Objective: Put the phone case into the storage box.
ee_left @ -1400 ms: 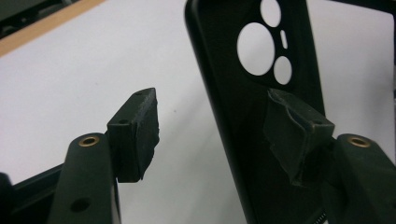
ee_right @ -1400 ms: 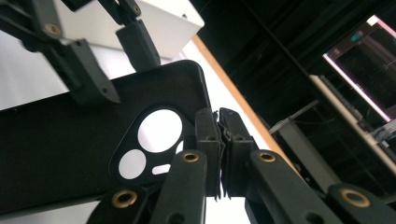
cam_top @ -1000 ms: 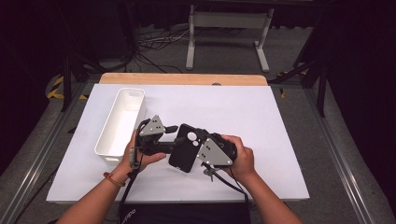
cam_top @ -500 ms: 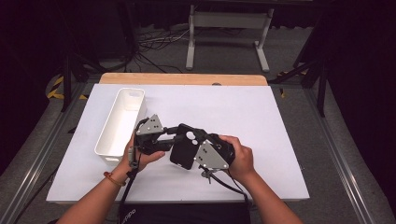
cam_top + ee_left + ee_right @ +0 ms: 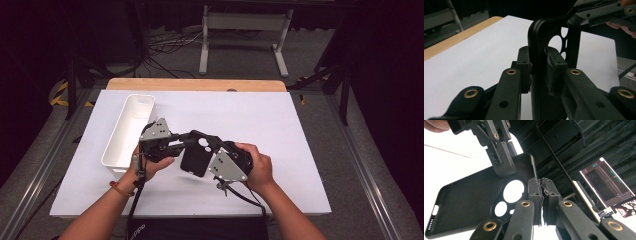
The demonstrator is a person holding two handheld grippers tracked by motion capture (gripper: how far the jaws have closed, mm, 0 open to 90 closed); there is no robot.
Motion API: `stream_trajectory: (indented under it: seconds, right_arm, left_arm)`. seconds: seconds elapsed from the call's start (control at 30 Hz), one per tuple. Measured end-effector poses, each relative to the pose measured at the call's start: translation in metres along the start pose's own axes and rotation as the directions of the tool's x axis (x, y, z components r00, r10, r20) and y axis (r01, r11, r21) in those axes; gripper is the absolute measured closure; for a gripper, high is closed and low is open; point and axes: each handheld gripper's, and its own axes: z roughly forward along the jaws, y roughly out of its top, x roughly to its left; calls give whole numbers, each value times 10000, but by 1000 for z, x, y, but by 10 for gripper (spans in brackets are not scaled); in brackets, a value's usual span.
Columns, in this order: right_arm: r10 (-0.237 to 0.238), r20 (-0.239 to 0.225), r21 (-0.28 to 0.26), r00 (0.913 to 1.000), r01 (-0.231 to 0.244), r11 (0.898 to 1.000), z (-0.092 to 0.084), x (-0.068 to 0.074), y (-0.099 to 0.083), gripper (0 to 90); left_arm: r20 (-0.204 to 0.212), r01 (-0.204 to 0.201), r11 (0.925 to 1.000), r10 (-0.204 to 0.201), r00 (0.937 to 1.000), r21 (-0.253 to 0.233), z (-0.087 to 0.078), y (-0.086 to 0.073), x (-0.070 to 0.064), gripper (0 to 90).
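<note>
White table (image 5: pixel 300 130) below, phone case (image 5: pixel 196 159) clamped between both tools.

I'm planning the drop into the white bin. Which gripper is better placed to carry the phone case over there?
Left. The left gripper has just closed on the black phone case and sits right beside the white bin. The right gripper grips the case's far side.

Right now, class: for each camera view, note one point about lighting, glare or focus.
High view: the white table is evenly lit, its surroundings dark. Left gripper view: the near jaws look soft, the phone case a near-silhouette. Right gripper view: the table behind the case is blown out white; a monitor glows.
</note>
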Motion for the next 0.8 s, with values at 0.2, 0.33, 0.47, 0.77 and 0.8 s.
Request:
stream_trajectory:
  seconds: [0.2, 0.33, 0.47, 0.77, 0.8]
  right_arm:
    - [88, 93, -69, 9999, -88, 9999, -1, 0, 0, 861]
    - [455, -26, -359, 9990, -456, 9983, -2, -1, 1, 900]
    - [553, -50, -303, 9985, -554, 9980, -1, -1, 2, 900]
    - [1305, -157, -362, 9913, -1310, 9907, -6, -6, -5, 886]
    - [1368, -159, -379, 9905, -1373, 9898, -6, -7, -7, 882]
  left_arm:
    - [150, -127, 9999, 128, 9998, -86, -4, -1, -1, 823]
    - [48, -628, 9979, 627, 9980, 137, 0, -2, -10, 826]
    - [-110, -647, 9979, 647, 9978, -41, -1, -3, -11, 826]
    - [-293, -362, 9981, 348, 9990, -495, -9, -4, -4, 826]
    - [-347, -236, 9978, 215, 9992, -613, -9, -5, -4, 826]
